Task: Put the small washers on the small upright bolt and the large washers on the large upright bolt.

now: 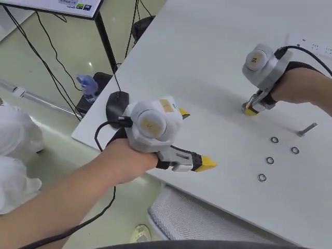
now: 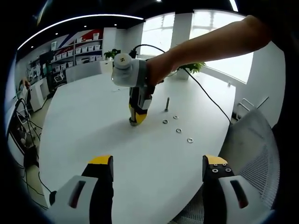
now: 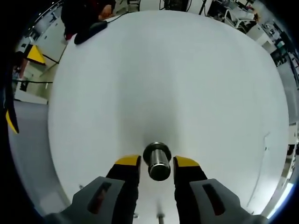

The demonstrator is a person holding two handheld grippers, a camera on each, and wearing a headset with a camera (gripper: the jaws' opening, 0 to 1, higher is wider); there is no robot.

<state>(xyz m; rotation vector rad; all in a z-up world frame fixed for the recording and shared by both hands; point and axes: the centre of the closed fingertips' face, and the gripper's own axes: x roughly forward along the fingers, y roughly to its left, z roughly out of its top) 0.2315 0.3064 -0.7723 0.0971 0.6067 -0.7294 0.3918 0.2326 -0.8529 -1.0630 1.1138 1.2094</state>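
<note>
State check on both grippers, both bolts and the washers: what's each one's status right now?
Left gripper: open, empty.
Right gripper: shut on the large bolt.
Large bolt: upright, gripped, no washers on it.
Small bolt: upright, free, no washers on it.
Washers: four, lying flat on the table, none on a bolt.

White table [image 1: 207, 52], mesh chair [image 1: 197, 220], bright windows [image 2: 156, 32], wall shelves [image 2: 86, 44].

Smooth matt white bench [image 1: 207, 62], faint sheen. The thick round-headed metal bolt [image 3: 157, 161] gleams, polished and dark. Small silver metal washers [image 1: 274, 140] glint. Left claw [image 2: 158, 159]: yellow plastic tips, satin grey plastic body. Grey chair seat [image 1: 207, 218], coarse woven mesh.
</note>
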